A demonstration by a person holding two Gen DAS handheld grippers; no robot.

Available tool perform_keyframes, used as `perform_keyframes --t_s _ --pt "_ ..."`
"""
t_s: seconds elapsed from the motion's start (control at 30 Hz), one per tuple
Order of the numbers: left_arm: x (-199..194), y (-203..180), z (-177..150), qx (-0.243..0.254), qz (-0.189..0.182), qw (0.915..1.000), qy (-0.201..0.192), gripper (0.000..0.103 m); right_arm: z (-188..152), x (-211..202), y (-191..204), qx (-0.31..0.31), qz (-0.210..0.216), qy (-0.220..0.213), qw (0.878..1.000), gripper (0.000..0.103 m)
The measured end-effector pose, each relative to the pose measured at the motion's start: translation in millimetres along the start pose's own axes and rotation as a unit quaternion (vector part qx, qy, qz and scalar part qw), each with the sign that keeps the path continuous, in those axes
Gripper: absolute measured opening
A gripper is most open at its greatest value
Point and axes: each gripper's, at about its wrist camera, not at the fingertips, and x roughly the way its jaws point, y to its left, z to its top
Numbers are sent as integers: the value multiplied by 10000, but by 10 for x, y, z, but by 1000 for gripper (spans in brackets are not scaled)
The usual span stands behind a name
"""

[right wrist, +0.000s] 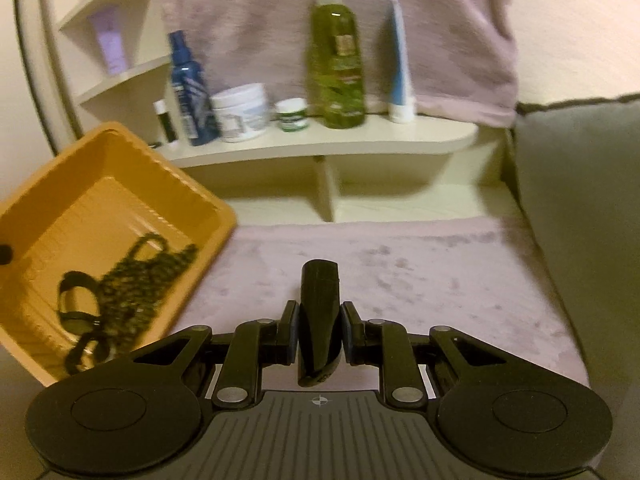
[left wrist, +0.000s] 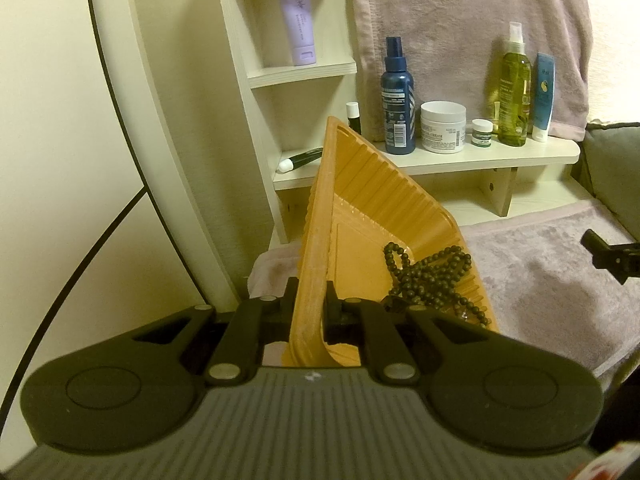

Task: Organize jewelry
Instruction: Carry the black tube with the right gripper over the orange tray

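So the orange tray (left wrist: pixel 372 216) is being pinched by its rim in the left tool (left wrist: pixel 308 308), jaws closed tight on the thin plastic edge, and it's being held tilted above the pinkish towel (left wrist: pixel 540 280), probably so it's being kept steady and within reach while stuff gets dropped in. A dark beaded necklace (left wrist: pixel 424 276) is lying bunched in the low corner of the tray, along with a couple of black loops that can't really be made out. Meanwhile a small black clip-like piece (right wrist: pixel 319 320) is being gripped between the pads of the right tool (right wrist: pixel 319 332), closed on it, just beside the tray over the towel. It's likely being carried across to be sorted. The shelf (right wrist: pixel 320 140) of bottles behind isn't being touched.
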Motion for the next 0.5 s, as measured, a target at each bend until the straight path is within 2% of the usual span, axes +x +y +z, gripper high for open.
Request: perform_keyframes --t_s 0.5 --pt "-3 5 -2 -26 -19 10000 5 9 262 99 566 -430 675 -79 9968 22"
